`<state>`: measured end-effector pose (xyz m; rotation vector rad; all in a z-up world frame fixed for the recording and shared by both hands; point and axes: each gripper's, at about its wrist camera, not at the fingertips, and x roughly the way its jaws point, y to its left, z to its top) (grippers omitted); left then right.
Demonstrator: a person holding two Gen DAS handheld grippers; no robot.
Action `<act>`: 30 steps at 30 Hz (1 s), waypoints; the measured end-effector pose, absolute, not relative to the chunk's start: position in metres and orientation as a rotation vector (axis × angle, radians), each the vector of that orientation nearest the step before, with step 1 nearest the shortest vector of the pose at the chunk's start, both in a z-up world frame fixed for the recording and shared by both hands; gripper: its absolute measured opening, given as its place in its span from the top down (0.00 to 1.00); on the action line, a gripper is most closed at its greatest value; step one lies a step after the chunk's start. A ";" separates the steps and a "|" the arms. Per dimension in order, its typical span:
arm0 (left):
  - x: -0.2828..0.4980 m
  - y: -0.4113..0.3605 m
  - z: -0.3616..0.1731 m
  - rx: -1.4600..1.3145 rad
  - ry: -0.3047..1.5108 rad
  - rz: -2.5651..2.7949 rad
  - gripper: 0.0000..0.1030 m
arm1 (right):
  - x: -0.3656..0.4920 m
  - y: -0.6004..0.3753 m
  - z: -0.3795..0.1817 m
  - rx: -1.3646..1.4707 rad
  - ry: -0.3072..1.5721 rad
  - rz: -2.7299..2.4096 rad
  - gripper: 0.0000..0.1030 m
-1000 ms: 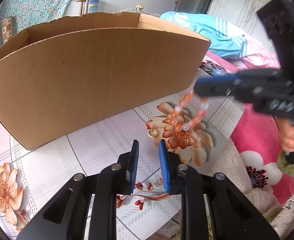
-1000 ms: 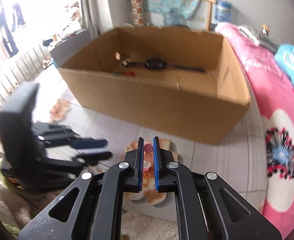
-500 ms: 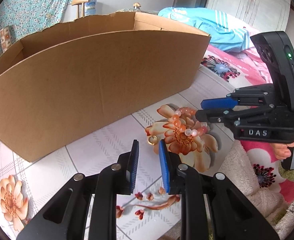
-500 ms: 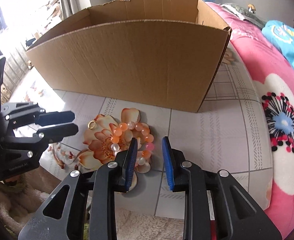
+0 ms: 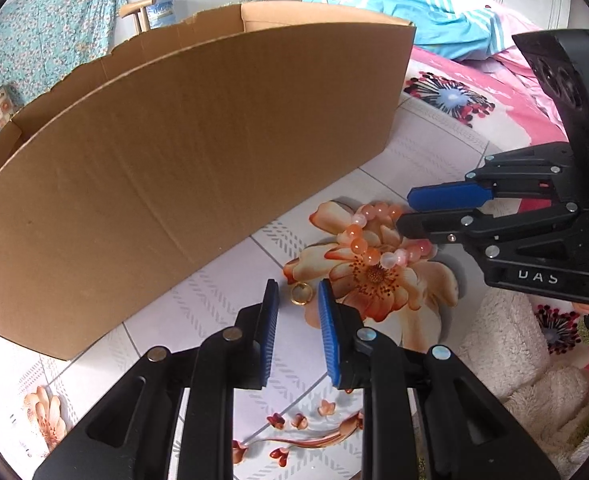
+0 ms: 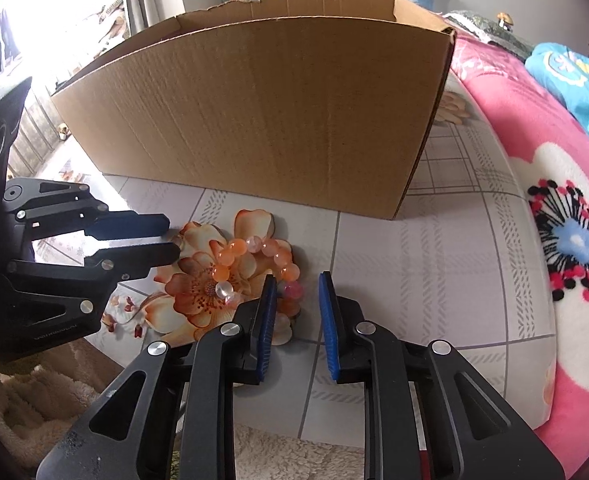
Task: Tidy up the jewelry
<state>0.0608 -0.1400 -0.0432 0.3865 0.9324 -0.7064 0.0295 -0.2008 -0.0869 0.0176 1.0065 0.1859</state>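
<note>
My right hand-held gripper (image 6: 294, 284) stands with its jaws apart after just narrowing a touch, gripping nothing; the bead bracelet (image 6: 254, 258) lies loose on the floor tiles (image 6: 434, 264), its pink bead showing in the gap between my blue pads (image 6: 268, 312) and no pad pressing it. My left hand-held gripper (image 5: 297, 304) is parted too and empty, a small gold ring (image 5: 301, 293) on the tile just past its tips. The bracelet sits on an orange flower print, in front of the cardboard box (image 6: 274, 112). A pink floral blanket (image 6: 554, 240) lies to the right.
</note>
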 end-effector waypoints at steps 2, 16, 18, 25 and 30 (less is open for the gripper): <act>0.060 -0.141 -0.044 0.400 0.932 -0.704 0.81 | 0.027 -0.206 -0.086 0.021 1.002 0.187 0.81; 0.060 -0.149 -0.043 0.424 0.929 -0.712 0.90 | 0.027 -0.229 -0.090 0.064 0.983 0.209 0.81; 0.060 -0.149 -0.043 0.421 0.931 -0.711 0.90 | 0.026 -0.232 -0.089 0.070 0.982 0.211 0.81; 0.058 -0.149 -0.042 0.410 0.931 -0.717 0.90 | 0.027 -0.239 -0.087 0.073 0.987 0.216 0.81; 0.059 -0.145 -0.040 0.401 0.928 -0.708 0.90 | 0.031 -0.234 -0.085 0.043 0.998 0.225 0.81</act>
